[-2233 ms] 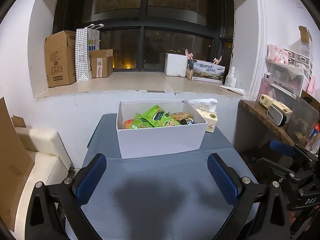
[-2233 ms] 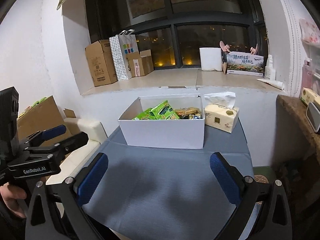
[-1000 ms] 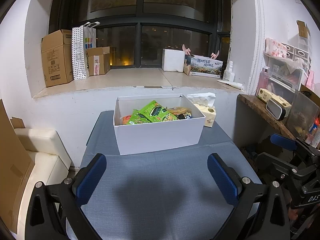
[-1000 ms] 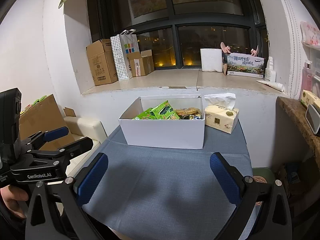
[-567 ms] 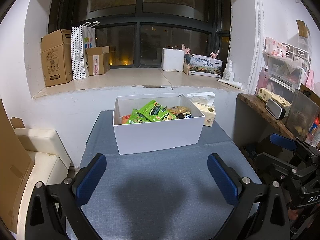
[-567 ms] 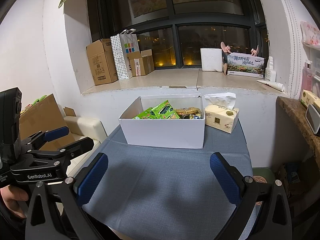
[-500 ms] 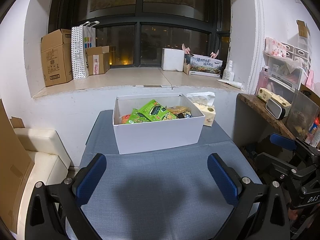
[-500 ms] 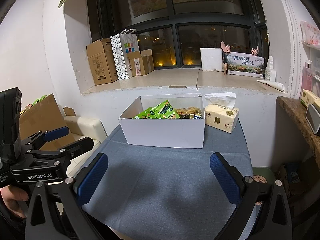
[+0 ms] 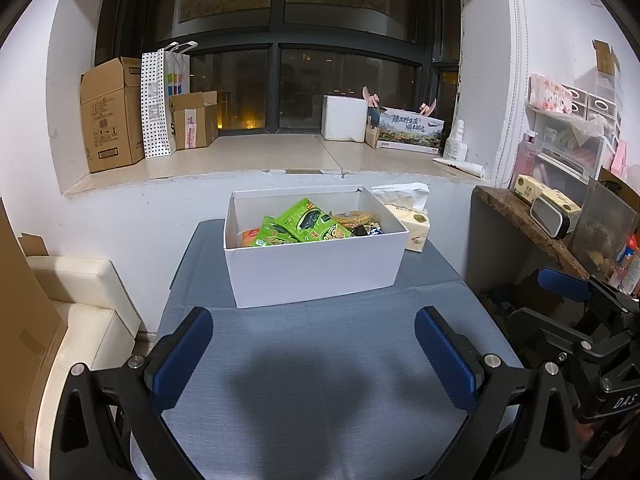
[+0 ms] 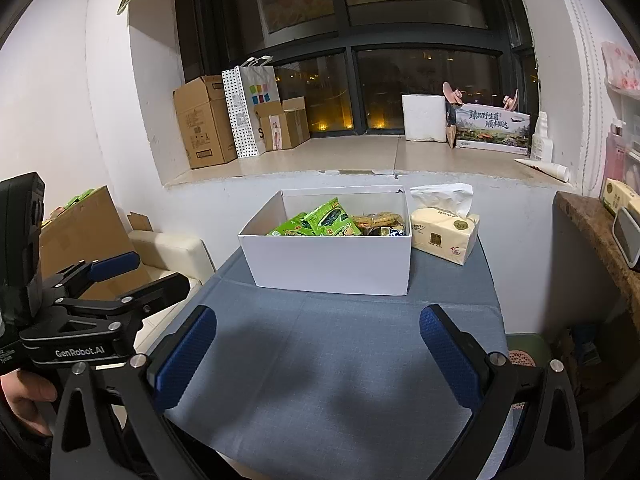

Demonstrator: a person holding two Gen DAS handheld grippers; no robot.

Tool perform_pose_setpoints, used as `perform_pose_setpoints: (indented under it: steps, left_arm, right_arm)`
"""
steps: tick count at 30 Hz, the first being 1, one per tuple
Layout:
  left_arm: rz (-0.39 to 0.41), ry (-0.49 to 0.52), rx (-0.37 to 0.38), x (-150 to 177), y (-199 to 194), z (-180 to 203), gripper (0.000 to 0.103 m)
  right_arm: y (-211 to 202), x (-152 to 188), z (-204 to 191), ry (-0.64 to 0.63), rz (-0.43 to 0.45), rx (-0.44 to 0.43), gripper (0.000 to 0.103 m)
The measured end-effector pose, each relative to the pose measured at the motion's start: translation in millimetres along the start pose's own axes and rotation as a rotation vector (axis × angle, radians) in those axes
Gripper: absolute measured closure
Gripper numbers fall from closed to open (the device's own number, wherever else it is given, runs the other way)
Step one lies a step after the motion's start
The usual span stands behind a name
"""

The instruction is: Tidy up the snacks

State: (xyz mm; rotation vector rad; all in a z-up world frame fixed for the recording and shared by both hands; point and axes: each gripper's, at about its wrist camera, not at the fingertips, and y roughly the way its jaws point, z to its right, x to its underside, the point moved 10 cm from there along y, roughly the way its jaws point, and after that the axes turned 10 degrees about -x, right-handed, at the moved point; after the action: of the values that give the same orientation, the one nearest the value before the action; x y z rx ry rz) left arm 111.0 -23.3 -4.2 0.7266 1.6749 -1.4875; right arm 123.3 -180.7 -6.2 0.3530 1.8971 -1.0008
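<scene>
A white open box (image 9: 316,268) (image 10: 332,264) stands at the far side of the blue-grey table (image 9: 320,364) (image 10: 332,364). Inside lie green snack packs (image 9: 304,226) (image 10: 320,222), an orange pack (image 9: 248,236) and a yellow-brown pack (image 9: 358,216) (image 10: 378,219). My left gripper (image 9: 314,354) hovers open over the near part of the table, well short of the box, nothing between its blue pads. My right gripper (image 10: 318,354) is likewise open and empty. In the right wrist view the left gripper's body (image 10: 92,312) shows at the left, a hand (image 10: 24,396) holding it.
A tissue pack (image 9: 412,224) (image 10: 446,232) sits right of the box. Behind is a window ledge (image 9: 280,156) with cardboard boxes (image 9: 110,116) and a dotted bag (image 9: 160,104). A cream seat (image 9: 76,308) lies left; a cluttered side shelf (image 9: 532,224) stands right.
Since about two seconds ago both views have pulled back and risen slightly, so the box looks a little farther. Over the last second nothing has visibly moved; both grippers stay open.
</scene>
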Motion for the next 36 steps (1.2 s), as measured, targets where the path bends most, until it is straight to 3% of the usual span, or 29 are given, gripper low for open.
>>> perform_pose_setpoints:
  steps: [36]
  left_arm:
    - [-0.012, 0.01, 0.008, 3.3, 1.5, 3.4, 0.0]
  right_arm:
    - [0.2, 0.8, -0.5, -0.003, -0.01, 0.014, 0.0]
